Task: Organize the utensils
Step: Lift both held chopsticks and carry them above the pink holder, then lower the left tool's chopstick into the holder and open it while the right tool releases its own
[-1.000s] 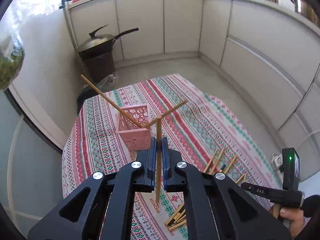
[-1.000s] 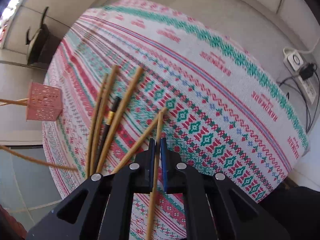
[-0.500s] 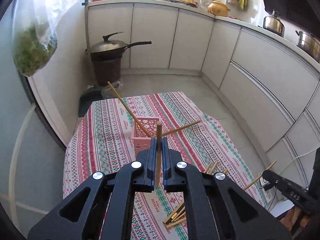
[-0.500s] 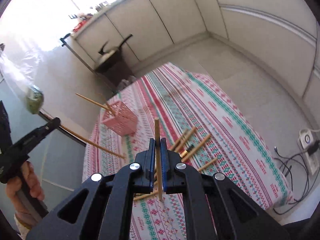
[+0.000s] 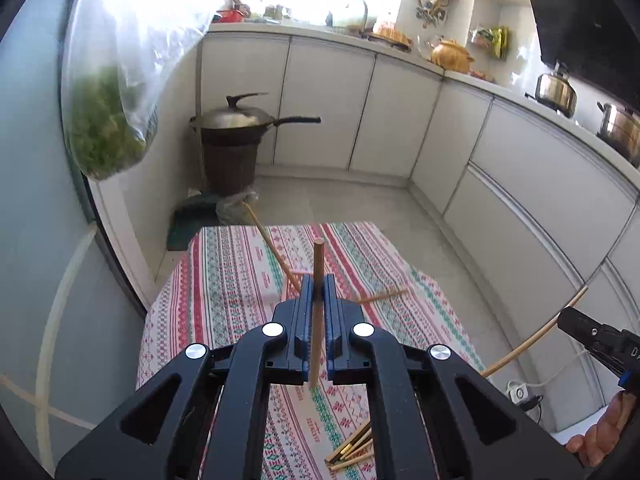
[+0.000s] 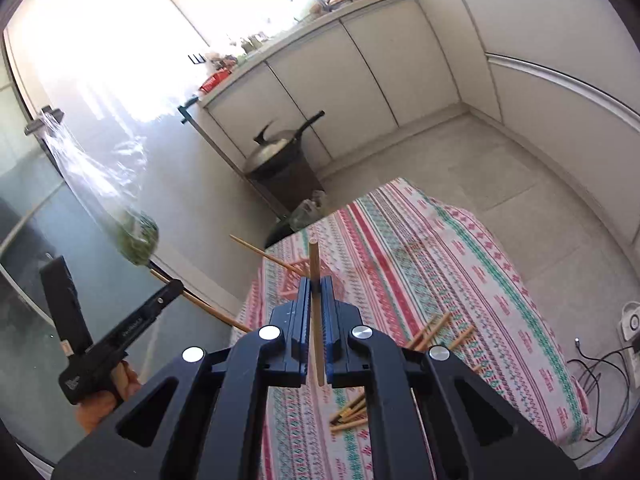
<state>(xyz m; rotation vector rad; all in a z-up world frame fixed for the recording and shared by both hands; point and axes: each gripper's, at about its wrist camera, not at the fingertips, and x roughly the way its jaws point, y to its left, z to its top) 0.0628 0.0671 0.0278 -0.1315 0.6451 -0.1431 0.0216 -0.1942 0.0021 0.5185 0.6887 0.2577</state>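
Observation:
My left gripper is shut on a wooden chopstick held upright, high above the table. My right gripper is shut on another wooden chopstick, also upright. The pink lattice basket sits mid-table, mostly hidden behind my left gripper; it shows in the right wrist view too. Two chopsticks lean out of it. Several loose chopsticks lie on the striped cloth at the near right. The right gripper shows at the left view's right edge, the left gripper at the right view's left.
The table carries a red, green and white patterned cloth. A lidded wok on a dark bin stands beyond the far edge. A bag of greens hangs at the left. White cabinets line the back and right. A power strip lies on the floor.
Both grippers have risen and tilted up, each carrying its chopstick. The right gripper lifted its chopstick off the pile. The table now looks farther below.

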